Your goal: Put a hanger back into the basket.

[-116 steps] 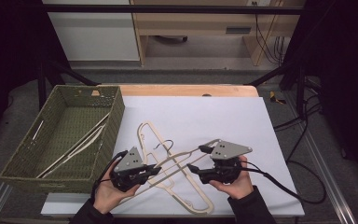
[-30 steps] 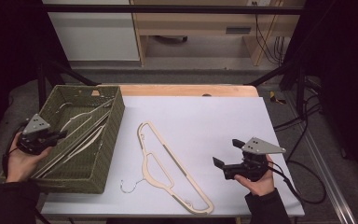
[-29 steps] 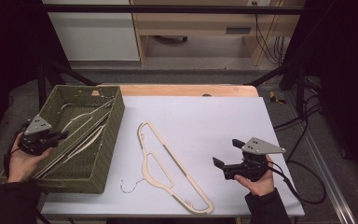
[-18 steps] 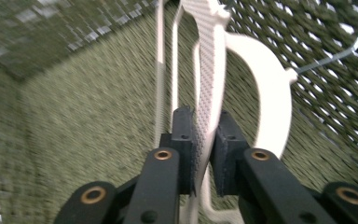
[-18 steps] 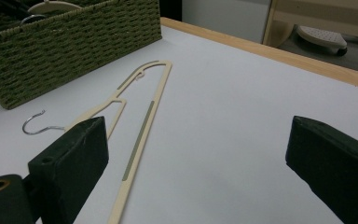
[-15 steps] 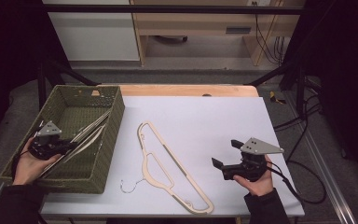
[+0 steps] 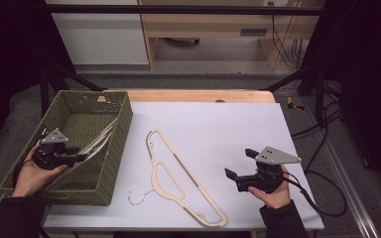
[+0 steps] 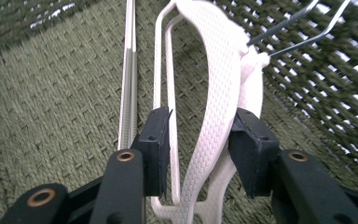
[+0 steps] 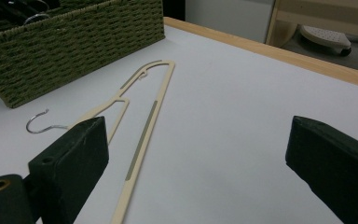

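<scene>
White ribbed hanger lies slanted inside the green woven basket.

Lab/test setup: black frame rig, white table, loose cables.

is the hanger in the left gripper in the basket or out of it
In. The white hanger lies inside the green basket, between the left gripper's fingers, which have just been opening and stand apart.

Basket left on table; one hanger inside, another hanger right of basket.
</scene>
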Tool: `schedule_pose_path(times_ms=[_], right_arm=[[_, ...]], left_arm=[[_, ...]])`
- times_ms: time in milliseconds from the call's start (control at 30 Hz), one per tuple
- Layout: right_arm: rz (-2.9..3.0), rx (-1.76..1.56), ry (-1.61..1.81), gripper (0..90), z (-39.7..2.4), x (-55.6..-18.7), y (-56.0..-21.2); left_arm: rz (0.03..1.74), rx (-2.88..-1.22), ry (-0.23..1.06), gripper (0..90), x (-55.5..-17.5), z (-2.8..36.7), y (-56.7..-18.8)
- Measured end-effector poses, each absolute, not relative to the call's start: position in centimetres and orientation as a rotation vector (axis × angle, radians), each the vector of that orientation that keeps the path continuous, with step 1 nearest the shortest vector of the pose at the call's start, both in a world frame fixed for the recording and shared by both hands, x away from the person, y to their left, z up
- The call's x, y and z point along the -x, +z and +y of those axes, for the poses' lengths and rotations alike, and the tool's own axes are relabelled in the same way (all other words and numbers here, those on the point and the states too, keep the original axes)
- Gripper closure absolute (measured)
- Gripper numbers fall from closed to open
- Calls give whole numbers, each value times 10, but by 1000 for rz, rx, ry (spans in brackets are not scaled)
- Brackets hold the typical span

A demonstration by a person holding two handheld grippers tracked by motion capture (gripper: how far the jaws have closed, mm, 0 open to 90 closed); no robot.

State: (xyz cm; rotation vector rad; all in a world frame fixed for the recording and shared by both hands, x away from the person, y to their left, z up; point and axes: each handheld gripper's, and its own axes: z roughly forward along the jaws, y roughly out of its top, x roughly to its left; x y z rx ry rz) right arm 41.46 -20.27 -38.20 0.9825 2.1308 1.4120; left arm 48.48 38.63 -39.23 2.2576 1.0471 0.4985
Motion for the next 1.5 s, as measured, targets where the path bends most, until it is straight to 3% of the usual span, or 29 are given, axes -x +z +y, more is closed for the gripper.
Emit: schedule_pose_path(times_ms=[333,500,833,1033,1267,1500], right_arm=[[2132,-976,1418,65,-202,-414,-381],[2131,-965,1423,63,-202,-413,-380],[2143,-958,1444,57,-196,-412,-380],[2136,-947,1482,58,-194,-412,-380],[2130,-956,1500,38,-192,-412,-381],[2136,-960,1506,36,-192,-411,-381]], left_arm=[[995,-2244,520,557,-480,379,-382],[970,-2147,574,509,-472,375,-371],[888,-1834,620,227,-437,352,-340],[828,-1760,591,148,-419,321,-339],[778,-1713,563,129,-404,284,-344],[711,-1773,547,126,-393,248,-361]])
